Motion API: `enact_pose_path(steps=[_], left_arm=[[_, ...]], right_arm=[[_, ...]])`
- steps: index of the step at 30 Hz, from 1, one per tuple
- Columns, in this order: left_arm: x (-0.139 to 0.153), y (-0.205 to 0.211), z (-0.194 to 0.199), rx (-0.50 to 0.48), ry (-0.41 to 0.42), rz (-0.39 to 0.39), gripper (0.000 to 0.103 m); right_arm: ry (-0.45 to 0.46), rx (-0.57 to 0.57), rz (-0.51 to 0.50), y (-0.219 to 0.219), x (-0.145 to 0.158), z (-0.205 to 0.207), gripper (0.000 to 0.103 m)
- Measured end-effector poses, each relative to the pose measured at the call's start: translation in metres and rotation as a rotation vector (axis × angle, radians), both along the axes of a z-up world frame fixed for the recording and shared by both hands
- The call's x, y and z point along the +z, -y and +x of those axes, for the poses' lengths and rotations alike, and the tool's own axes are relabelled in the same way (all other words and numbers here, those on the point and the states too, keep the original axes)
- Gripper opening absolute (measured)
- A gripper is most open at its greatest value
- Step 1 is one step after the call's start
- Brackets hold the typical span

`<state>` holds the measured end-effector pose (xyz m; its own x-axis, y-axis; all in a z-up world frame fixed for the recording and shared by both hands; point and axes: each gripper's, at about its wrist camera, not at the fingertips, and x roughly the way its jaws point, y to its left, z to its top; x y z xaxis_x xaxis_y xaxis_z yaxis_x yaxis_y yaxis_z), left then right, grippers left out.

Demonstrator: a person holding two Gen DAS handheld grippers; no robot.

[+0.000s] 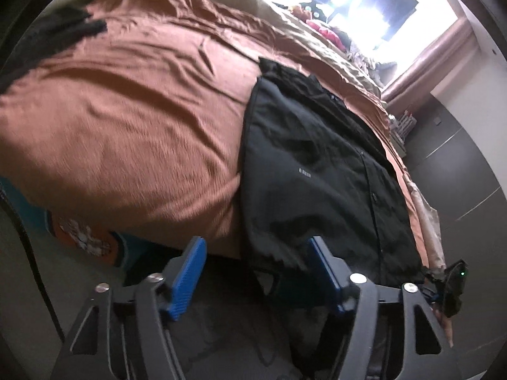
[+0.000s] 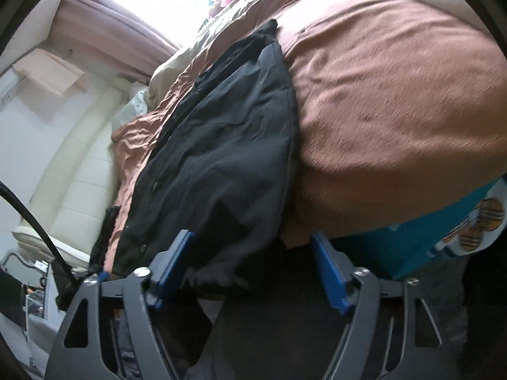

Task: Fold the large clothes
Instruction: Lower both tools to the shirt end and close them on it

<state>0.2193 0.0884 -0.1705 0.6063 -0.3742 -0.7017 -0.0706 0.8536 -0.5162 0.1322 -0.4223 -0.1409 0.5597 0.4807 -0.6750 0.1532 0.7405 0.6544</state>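
A large black jacket [image 1: 317,164] lies lengthwise on the rust-brown bedspread [image 1: 133,120], folded into a long strip, its lower end hanging over the bed's near edge. It also shows in the right wrist view [image 2: 228,145]. My left gripper [image 1: 256,266] is open, its blue pads [image 1: 187,275] wide apart at the hanging hem, holding nothing. My right gripper [image 2: 253,266] is open too, its blue pads [image 2: 329,275] spread just below the jacket's hanging end.
The brown bedspread [image 2: 396,101] covers a wide bed. A second dark garment [image 1: 60,31] lies at the far left of it. Pink curtains [image 1: 437,60] and a bright window are beyond. A teal patterned sheet [image 2: 450,231] shows under the bed edge. A cream padded headboard [image 2: 82,171] stands left.
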Motion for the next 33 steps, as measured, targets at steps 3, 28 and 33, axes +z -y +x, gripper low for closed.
enact_pose_path(steps=[3,28,33], left_arm=[[-0.007,0.004,0.004,-0.024,-0.017,-0.024,0.06],[-0.028,0.018,0.065,-0.075,-0.058,-0.089,0.025],[-0.011,0.017,0.058,-0.075,-0.015,-0.049,0.007]], right_arm=[[-0.001,-0.024,-0.044,-0.002,0.005,0.006,0.051],[0.009,-0.137,-0.008,-0.012,-0.004,0.028,0.03],[0.063,-0.163,0.002,-0.012,0.011,0.022,0.004]])
